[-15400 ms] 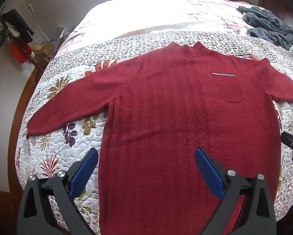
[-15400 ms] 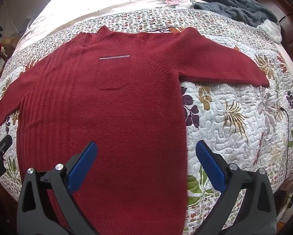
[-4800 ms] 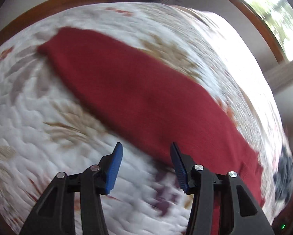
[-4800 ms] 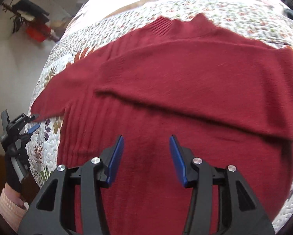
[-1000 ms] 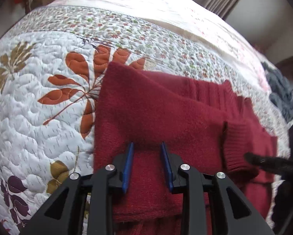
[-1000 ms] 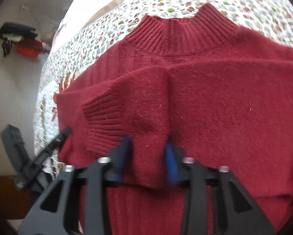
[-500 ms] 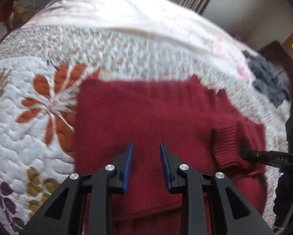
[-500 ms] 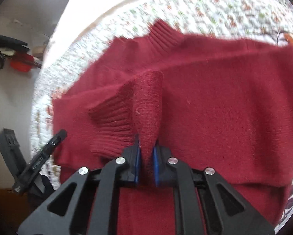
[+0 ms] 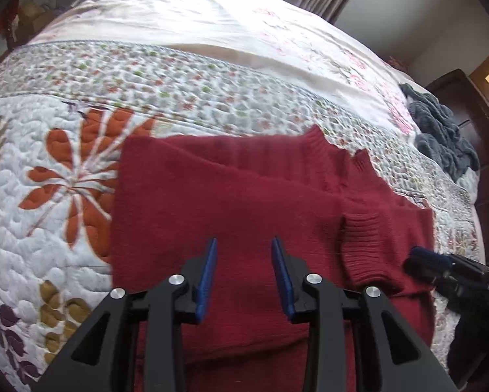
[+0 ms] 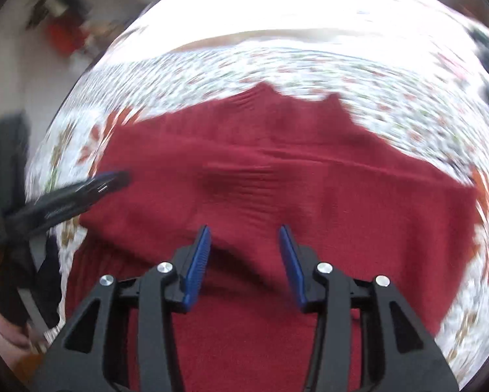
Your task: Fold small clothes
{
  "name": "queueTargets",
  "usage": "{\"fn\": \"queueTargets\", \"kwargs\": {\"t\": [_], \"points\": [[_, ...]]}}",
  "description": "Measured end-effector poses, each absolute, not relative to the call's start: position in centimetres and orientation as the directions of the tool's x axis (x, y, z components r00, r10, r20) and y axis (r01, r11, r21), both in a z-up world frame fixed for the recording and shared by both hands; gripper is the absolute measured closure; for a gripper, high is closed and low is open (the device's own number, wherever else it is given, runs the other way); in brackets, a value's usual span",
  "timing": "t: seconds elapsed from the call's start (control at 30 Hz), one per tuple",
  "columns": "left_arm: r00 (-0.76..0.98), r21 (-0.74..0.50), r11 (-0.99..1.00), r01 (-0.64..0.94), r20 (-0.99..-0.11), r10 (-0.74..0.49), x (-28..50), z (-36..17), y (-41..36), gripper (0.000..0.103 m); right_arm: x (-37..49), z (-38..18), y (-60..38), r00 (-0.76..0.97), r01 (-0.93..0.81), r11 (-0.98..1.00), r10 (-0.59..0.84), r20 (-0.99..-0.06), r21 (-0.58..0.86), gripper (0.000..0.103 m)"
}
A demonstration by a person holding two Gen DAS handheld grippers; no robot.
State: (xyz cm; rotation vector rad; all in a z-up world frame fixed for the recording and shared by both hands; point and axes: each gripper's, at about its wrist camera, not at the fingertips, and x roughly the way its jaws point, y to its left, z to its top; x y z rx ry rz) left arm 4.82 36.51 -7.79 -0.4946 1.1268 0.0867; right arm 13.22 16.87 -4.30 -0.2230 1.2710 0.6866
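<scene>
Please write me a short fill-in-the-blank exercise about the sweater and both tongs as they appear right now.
1. The sweater on the quilt is coloured ____.
2. The left tongs are ____, gripping nothing.
3. The right tongs hover over the sweater with their pads ____.
4. The ribbed cuff of a folded sleeve lies ____ the sweater's body.

Missing words: red; open; apart; on

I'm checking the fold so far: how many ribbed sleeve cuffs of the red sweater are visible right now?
1. A single ribbed cuff lies folded across the chest of the red sweater, right of the open left gripper. The other sleeve's cuff isn't visible; it may be underneath.
</scene>
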Motion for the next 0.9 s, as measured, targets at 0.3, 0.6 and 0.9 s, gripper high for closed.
{"fn": "queueTargets", "kwargs": {"t": [0.3, 0.6, 0.9], "points": [[0.396, -0.315, 0.897, -0.311, -0.901, -0.179, 5.3, -10.6, 35.9, 0.069, 12.5, -8.4, 20.4, 0.123, -0.689, 0.72, 0.224, -0.967, 0.079, 0.064], [0.393, -0.317, 0.898, -0.306, -0.901, -0.184, 5.5, -10.7, 36.0, 0.068, 16.1, -4.9, 10.9, 0.134, -0.362, 0.851, 0.451, -0.883, 0.38, 0.084], [0.391, -0.305, 0.901, -0.309, -0.904, -0.172, 5.8, -11.0, 36.0, 0.068, 17.4, -6.7, 0.0, 0.129, -0.048, 0.897, 0.442, -0.888, 0.439, 0.082]]}}
